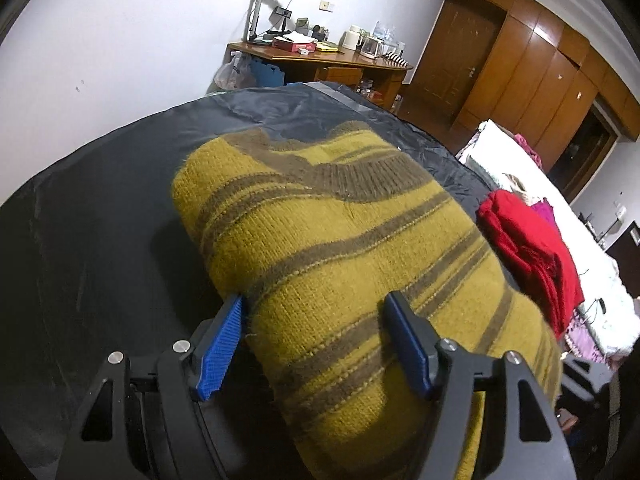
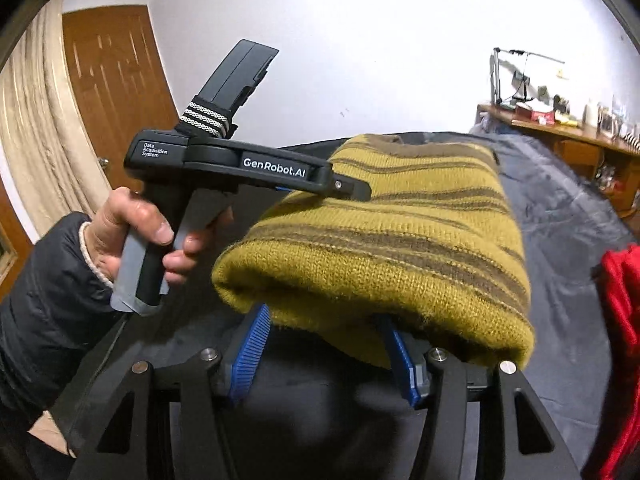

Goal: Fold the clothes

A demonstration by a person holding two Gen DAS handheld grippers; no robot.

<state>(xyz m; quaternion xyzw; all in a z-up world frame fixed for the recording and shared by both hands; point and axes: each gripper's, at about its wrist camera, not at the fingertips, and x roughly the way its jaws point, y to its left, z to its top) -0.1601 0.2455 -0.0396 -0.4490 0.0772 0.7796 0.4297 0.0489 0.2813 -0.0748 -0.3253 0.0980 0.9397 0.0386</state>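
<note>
A folded mustard-yellow knit sweater (image 1: 332,232) with brown stripes lies on a dark sheet (image 1: 100,220). My left gripper (image 1: 316,296) is open wide, and the sweater's bulk bulges between its blue pads (image 1: 224,348). In the right wrist view a hand (image 2: 132,232) holds that left tool, whose black finger (image 2: 352,190) rests along the sweater's (image 2: 400,240) top left side. My right gripper (image 2: 324,316) is open. Its fingertips are tucked under the sweater's near rolled edge, which drapes over them and hides the tips.
A red garment (image 1: 532,252) lies bunched just right of the sweater, by a bed with white cover (image 1: 540,184) and more clothes. A cluttered wooden desk (image 1: 320,60) stands beyond the sheet's far edge. Bare dark sheet stretches left of the sweater.
</note>
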